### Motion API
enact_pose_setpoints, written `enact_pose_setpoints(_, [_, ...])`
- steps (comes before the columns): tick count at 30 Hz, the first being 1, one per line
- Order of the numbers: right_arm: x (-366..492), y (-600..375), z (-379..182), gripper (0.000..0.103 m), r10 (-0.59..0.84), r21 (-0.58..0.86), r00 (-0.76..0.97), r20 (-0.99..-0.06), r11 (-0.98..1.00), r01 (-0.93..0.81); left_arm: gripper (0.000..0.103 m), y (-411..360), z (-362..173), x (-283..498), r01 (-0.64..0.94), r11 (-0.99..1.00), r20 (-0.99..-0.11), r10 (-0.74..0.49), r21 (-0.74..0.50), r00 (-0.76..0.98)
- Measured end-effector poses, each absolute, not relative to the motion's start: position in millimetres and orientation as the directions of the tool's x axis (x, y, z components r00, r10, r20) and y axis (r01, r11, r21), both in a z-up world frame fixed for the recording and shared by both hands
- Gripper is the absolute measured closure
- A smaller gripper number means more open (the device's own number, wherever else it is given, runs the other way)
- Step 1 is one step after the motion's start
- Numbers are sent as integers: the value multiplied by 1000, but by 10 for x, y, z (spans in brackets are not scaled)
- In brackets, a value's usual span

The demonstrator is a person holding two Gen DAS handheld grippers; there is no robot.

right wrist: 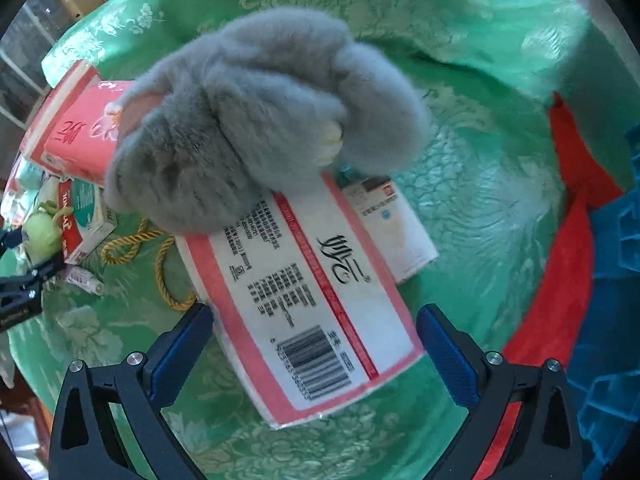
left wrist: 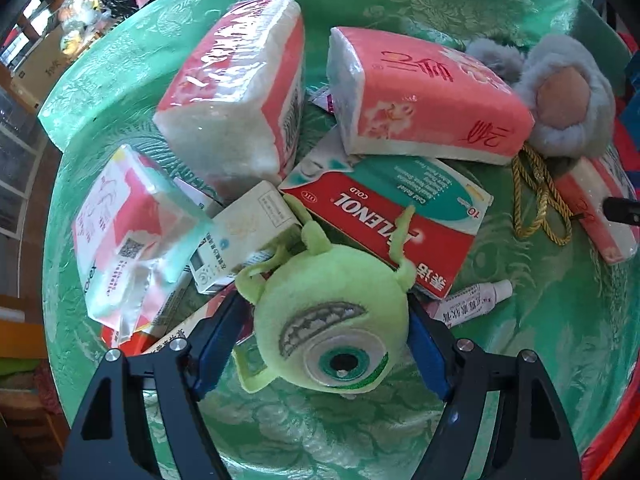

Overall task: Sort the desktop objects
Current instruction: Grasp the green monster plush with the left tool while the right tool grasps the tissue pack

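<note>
Now our left hand-held gripper (left wrist: 326, 344) straddles the green one-eyed plush (left wrist: 332, 320), jaws wide, blue pads at its flanks; whether they press on it we cannot tell. The toy lies on the green table cloth (left wrist: 540, 320), its horns overlapping the red medicine box (left wrist: 384, 216), with tissue packs (left wrist: 236, 92) behind. On the other side, our right hand-held gripper (right wrist: 316, 356) hangs open around the near end of a pink-edged tissue pack (right wrist: 308, 304), pads just clear of it. A grey fluffy plush (right wrist: 248, 120) sits on that pack's far end, yellow cord (right wrist: 160, 264) beside it.
</note>
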State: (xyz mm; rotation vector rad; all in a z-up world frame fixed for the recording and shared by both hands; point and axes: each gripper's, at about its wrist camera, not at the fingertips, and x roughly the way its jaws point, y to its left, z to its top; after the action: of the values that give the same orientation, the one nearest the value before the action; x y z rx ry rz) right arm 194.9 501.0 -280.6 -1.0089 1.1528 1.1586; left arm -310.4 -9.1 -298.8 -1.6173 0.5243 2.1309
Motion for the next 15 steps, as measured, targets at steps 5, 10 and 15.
enact_pose_setpoints(5, [1913,4981,-2831,0,95,8,7,-995,160,-987,38,-94,-2956,-2937,-566,-822,-961,99,67,-258])
enact_pose_setpoints(10, [1613,4802,-2956,0,7,-5,6,-1000,69,-998,38,-113,-2932,-2895,-528,-847,-965,82,65,-250])
enact_pose_setpoints(15, [1606,4803,-2971,0,39,-40,48,-998,177,-983,38,-152,-2940,-2970,-475,-879,-973,76,38,-219])
